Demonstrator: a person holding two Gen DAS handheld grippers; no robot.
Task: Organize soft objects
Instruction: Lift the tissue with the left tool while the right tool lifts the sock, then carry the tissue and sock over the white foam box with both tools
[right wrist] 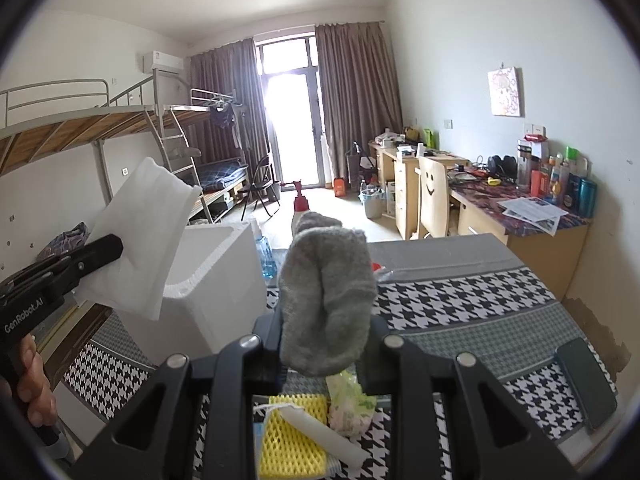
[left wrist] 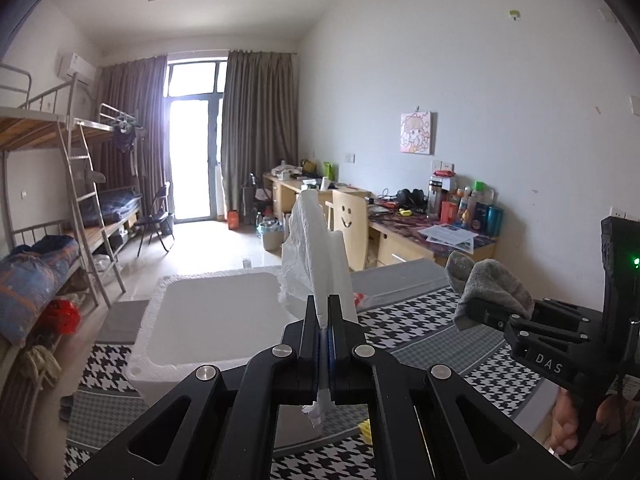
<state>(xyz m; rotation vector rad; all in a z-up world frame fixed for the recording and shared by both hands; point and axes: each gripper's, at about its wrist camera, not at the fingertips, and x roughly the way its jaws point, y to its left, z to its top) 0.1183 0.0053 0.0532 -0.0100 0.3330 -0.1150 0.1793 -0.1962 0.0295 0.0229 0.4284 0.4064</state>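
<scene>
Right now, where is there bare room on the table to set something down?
The houndstooth cloth is bare between the white foam box and the dark phone. It is crowded at the near edge, where the yellow sponge, candle and tissue pack lie.

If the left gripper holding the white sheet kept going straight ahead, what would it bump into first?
Probably the white foam box: the left gripper, shut on the thin white padded sheet, points slightly down towards the box's right rim, though depth is unclear.
</scene>
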